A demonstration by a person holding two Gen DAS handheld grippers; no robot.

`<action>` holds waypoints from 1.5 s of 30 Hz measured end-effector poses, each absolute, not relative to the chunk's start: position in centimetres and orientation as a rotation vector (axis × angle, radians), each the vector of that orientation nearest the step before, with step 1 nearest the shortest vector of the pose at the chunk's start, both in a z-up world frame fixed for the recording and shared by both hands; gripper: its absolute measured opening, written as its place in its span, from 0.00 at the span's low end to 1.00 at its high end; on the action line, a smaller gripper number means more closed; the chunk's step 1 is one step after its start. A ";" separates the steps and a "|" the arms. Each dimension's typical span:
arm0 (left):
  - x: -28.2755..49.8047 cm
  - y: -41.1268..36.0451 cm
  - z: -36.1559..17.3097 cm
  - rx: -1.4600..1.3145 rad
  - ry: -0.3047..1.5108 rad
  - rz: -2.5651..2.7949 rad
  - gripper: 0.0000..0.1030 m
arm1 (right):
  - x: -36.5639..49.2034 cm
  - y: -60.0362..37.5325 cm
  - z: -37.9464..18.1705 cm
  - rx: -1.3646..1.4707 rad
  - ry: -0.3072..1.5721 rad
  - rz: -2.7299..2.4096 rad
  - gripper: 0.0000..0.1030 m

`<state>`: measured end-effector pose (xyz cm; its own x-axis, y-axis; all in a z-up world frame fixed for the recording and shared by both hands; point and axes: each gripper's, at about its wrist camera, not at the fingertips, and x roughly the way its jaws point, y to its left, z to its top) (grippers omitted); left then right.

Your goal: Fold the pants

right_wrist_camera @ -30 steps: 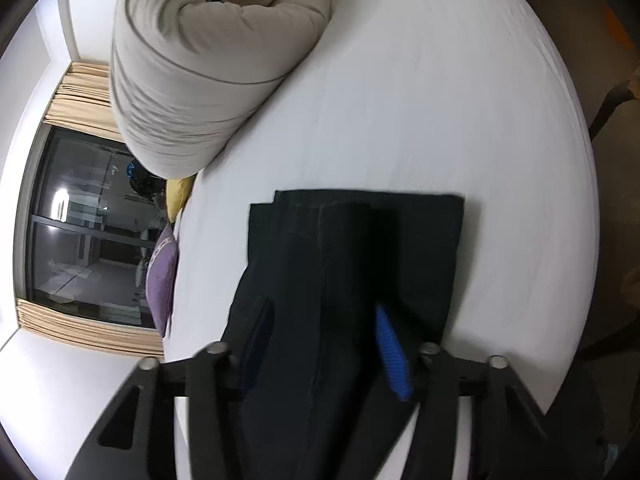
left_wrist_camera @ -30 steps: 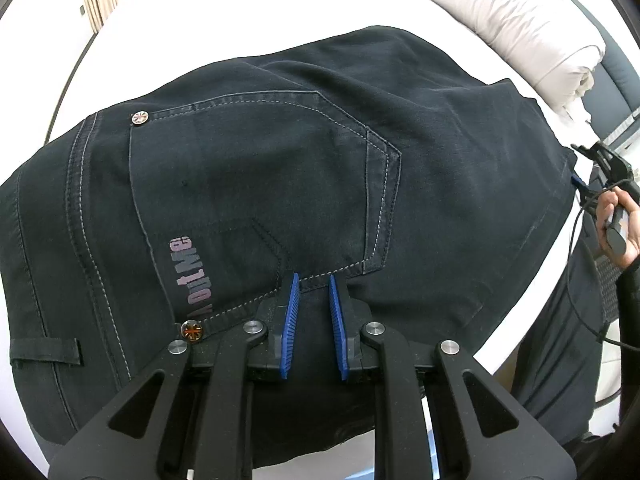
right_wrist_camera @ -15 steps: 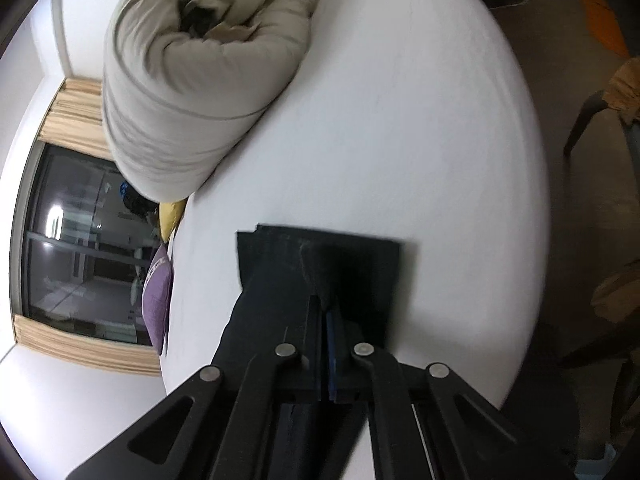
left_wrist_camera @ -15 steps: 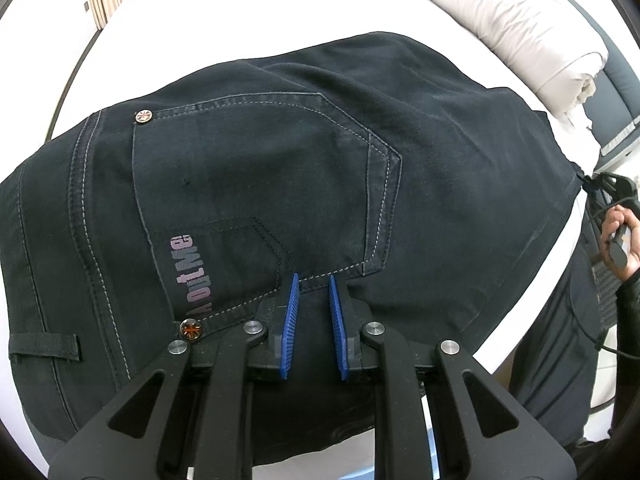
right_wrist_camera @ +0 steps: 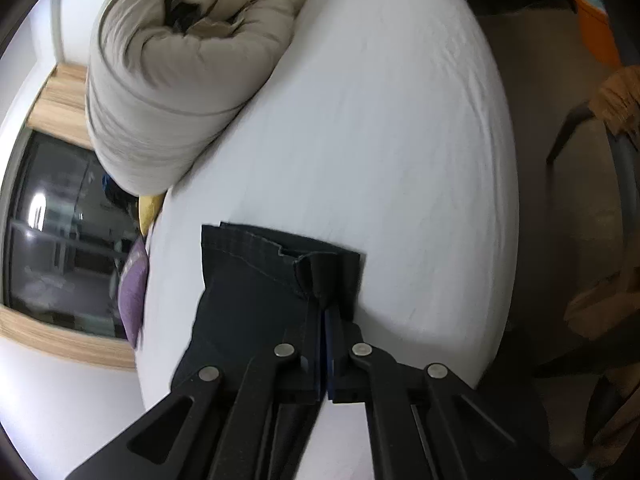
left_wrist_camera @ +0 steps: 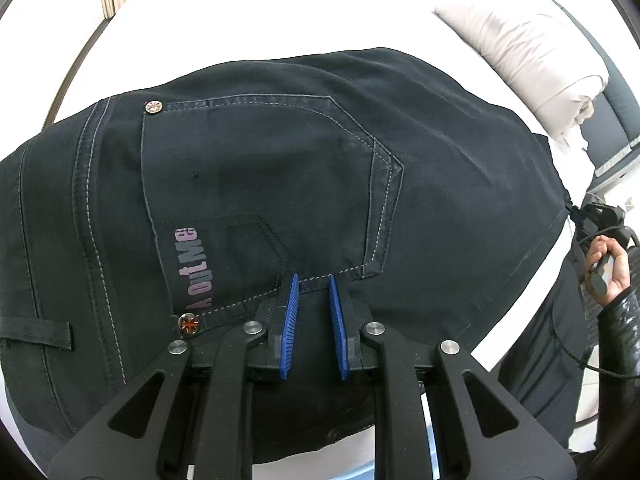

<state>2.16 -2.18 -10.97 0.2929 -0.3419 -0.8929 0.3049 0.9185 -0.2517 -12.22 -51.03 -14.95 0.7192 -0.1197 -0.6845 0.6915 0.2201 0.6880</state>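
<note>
Left wrist view looks down on black pants [left_wrist_camera: 260, 168] spread across a white bed [left_wrist_camera: 248, 28], seat side up, with a stitched back pocket [left_wrist_camera: 264, 184] facing the camera and faded lettering along the pocket's near left edge. The left gripper [left_wrist_camera: 314, 280] sits at the near edge of the pocket; its blue pads [left_wrist_camera: 289, 320] stand a narrow gap apart with dark cloth between them, and whether they actually pinch that cloth cannot be told from this angle. A copper rivet [left_wrist_camera: 189, 323] lies just left of the gripper, and another marks the pocket's far left corner. A rolled beige duvet [left_wrist_camera: 532, 60] lies on the far right of the bed. At the right edge a hand [left_wrist_camera: 610, 258] holds the other tool at the trouser legs' end.

Right wrist view shows the right gripper [right_wrist_camera: 324, 312] clenched on the hem end of the trouser legs [right_wrist_camera: 256, 280], a fold of dark cloth bunched up just beyond its tips. The legs lie flat on the white sheet, hems toward the far side. The duvet roll sits far left, with a purple cushion [right_wrist_camera: 134, 292] and a dark window [right_wrist_camera: 60, 240] on the left.
</note>
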 end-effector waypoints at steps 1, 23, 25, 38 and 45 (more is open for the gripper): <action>2.2 -2.0 -10.9 -0.037 1.197 -0.433 0.15 | -12.3 -51.1 -14.9 1.223 0.566 -0.600 0.00; 6.2 -4.1 -10.3 -0.077 1.155 -0.573 0.15 | -1.3 -33.6 -15.6 1.076 0.978 0.025 0.00; 5.7 -2.9 -10.3 -0.085 1.155 -0.560 0.15 | -3.7 -37.1 -15.5 1.094 0.920 -0.096 0.00; 2.0 -1.0 -9.6 -0.109 1.165 -0.487 0.15 | -8.9 -28.2 -12.4 1.165 1.051 0.245 0.50; 1.8 -0.4 -9.9 -0.130 1.171 -0.495 0.15 | -7.4 -26.1 -15.1 1.238 1.111 0.265 0.50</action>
